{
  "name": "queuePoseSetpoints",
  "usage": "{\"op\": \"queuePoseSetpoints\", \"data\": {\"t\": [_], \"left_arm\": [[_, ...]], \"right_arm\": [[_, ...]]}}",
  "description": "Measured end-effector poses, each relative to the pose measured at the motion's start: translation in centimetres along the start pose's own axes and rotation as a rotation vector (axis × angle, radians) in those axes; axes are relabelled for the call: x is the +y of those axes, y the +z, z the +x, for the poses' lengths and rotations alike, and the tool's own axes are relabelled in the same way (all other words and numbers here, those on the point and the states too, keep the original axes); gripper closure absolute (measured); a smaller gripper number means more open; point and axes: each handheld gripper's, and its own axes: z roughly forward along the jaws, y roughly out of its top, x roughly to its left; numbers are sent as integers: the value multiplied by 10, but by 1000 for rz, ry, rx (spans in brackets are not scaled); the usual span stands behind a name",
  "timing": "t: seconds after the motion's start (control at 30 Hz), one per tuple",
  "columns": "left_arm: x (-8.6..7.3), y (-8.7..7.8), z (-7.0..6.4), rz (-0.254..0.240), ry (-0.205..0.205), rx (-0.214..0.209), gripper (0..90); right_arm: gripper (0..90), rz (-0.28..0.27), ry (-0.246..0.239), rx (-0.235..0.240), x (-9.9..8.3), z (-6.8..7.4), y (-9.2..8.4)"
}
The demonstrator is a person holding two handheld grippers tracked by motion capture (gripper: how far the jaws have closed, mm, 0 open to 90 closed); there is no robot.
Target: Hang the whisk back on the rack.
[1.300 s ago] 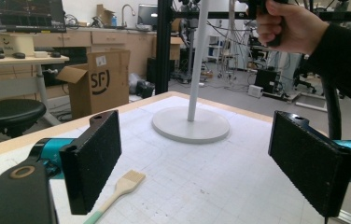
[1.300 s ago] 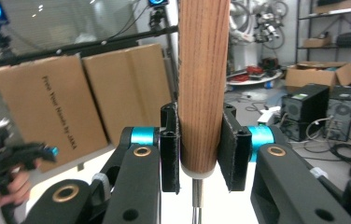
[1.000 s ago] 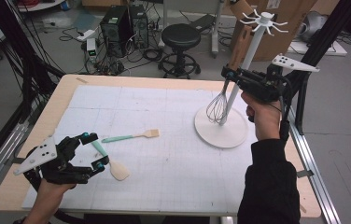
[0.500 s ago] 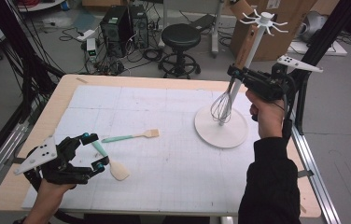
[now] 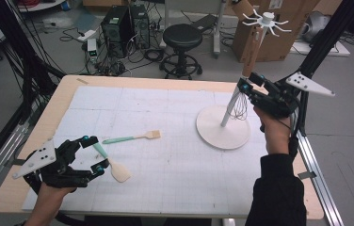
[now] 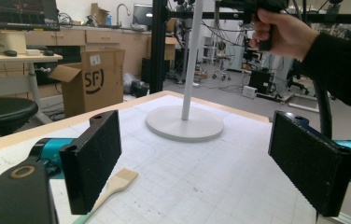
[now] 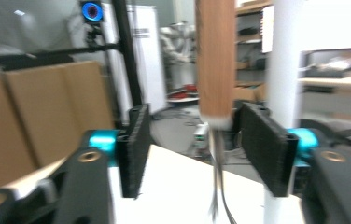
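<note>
The right gripper (image 5: 249, 89) had just been opening, its jaws apart around the hanging whisk (image 5: 239, 104) by the rack (image 5: 223, 127). The left gripper (image 5: 94, 154) rested open over a spatula (image 5: 112, 165).

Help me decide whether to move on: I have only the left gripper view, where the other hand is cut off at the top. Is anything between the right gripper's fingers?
Observer: Yes. In the right gripper view, the whisk stands by its wooden handle between the right gripper fingers. They have just been opening, and a gap shows on one side.
Operator: Where is its wire end?
Observer: In the high view, the wire head hangs over the round base, beside the pole.
Operator: What's under my own gripper?
Observer: In the high view, a teal-handled spatula lies on the table between the open left gripper fingers.
</note>
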Motion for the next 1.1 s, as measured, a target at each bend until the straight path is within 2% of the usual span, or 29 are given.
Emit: {"op": "queuePoseSetpoints", "data": {"t": [0.07,0.17,0.27,0.33,0.43,0.6,0.77,0.83,0.9,1.0,1.1], "left_arm": [[-3,-1,0,0,-6,1,177],[-8,-3,0,-5,-9,-7,177],[-11,-5,0,-8,-9,-10,177],[-11,-6,0,-10,-9,-7,177],[-11,-6,0,-16,-2,0,177],[-11,-7,2,-18,-4,18,177],[-10,-9,3,-16,-16,24,177],[-10,-9,4,-15,-18,29,176],[-10,-11,5,-16,-20,34,177],[-10,-13,5,-7,-20,34,178],[-10,-15,6,-4,-19,42,178]], "right_arm": [[389,-5,-37,-26,-10,1,-11],[385,6,-40,-4,-23,3,-27],[346,40,-62,-4,-35,6,-40],[262,58,-75,1,-45,8,-51],[206,65,-77,19,-57,9,-62],[204,123,-148,29,-75,11,-78],[206,133,-200,29,-83,19,-84],[221,136,-199,38,-83,21,-84],[275,157,-179,52,-83,24,-84],[223,180,-149,50,-82,28,-83],[206,163,-144,53,-81,30,-82]]}}
